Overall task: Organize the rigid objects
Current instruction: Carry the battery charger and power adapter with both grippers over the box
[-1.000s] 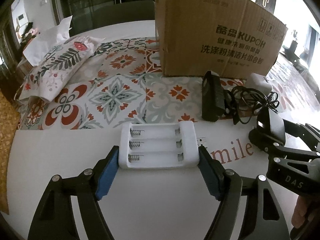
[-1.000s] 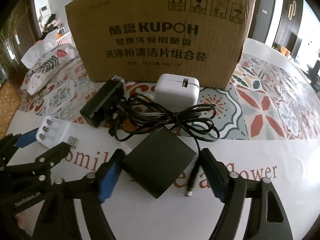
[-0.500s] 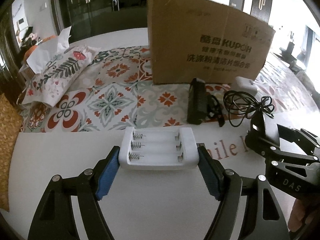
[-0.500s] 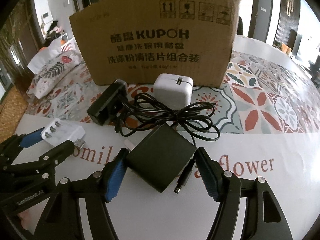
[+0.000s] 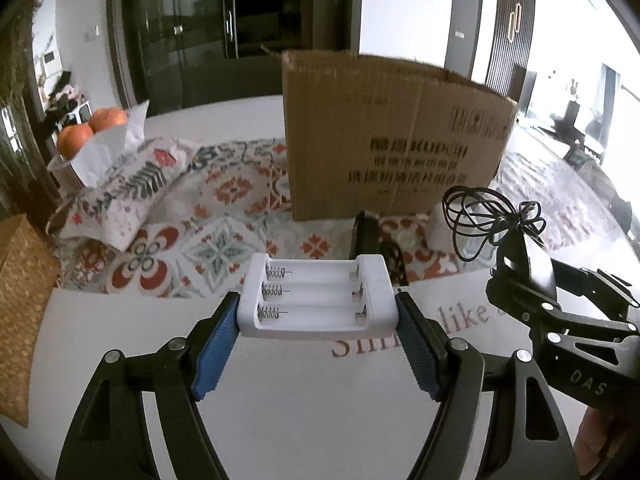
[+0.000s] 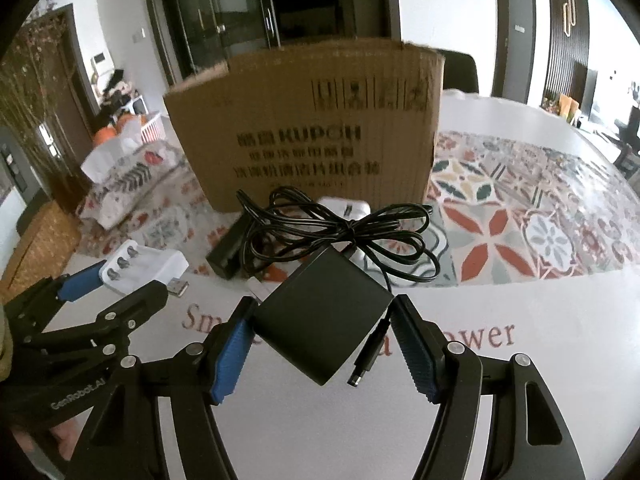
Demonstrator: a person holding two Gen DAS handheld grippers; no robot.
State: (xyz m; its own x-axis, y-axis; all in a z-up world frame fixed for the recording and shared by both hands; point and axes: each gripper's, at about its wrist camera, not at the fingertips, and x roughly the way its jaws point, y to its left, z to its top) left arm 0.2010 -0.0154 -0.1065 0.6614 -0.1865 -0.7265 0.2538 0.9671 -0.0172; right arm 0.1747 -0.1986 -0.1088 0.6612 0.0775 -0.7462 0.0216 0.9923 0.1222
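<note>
My left gripper (image 5: 316,312) is shut on a white battery charger (image 5: 316,300) with three empty slots, held level above the white table. My right gripper (image 6: 322,320) is shut on a black power adapter (image 6: 324,320), corner-on between the blue pads. Its bundled black cable (image 6: 340,232) hangs off the far side and its plug tip dangles by the right finger. Each view shows the other gripper at its edge: the right gripper (image 5: 516,280) with the adapter, the left gripper (image 6: 116,284) with the charger (image 6: 144,268). An open cardboard box (image 5: 392,152) stands behind both.
A white plug block (image 6: 348,208) and a black oblong device (image 6: 228,252) lie on the patterned cloth in front of the box (image 6: 304,136). A floral tissue pack (image 5: 128,188) and oranges (image 5: 92,128) sit far left. A woven mat (image 5: 20,300) lies at the left edge.
Both grippers have risen off the table with their objects and tilted up toward the box. The adapter's cable bundle has lifted off the cloth. The right jaws closed in slightly.
</note>
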